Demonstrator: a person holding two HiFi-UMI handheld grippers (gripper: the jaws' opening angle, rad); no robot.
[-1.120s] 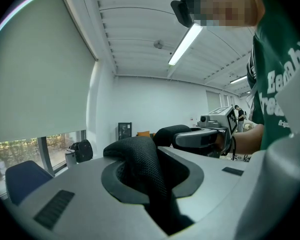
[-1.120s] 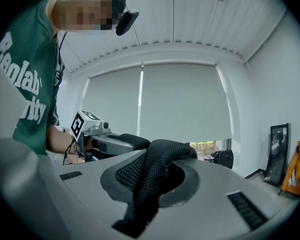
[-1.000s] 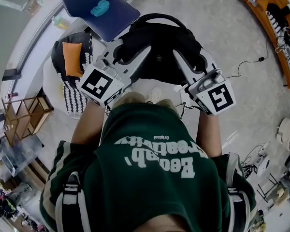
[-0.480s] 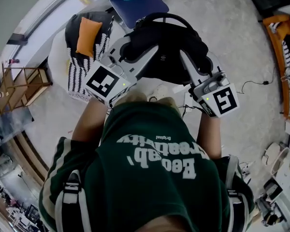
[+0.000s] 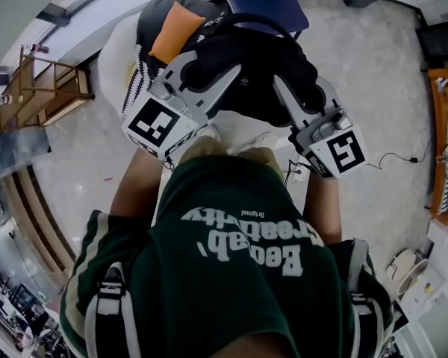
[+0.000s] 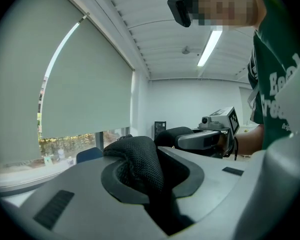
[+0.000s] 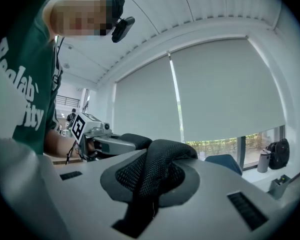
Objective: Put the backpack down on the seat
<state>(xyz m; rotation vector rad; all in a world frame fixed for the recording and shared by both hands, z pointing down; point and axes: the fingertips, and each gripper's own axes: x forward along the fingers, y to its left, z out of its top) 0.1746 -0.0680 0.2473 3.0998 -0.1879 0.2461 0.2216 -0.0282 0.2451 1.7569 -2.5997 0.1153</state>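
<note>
backpack (image 5: 248, 64) swung toward seat (image 5: 290, 12) | left gripper (image 6: 142, 176), right gripper (image 7: 149, 180) clamp straps (image 6: 138, 156)

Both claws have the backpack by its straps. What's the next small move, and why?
Probably ease it forward before lowering: the backpack, gripped at its mesh straps by left claw and right claw, hangs mostly short of the blue seat, covering only its near edge.

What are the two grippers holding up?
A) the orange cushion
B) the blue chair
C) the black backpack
C: the left gripper and the right gripper are each shut on a mesh part of the black backpack, which hangs between them.
</note>
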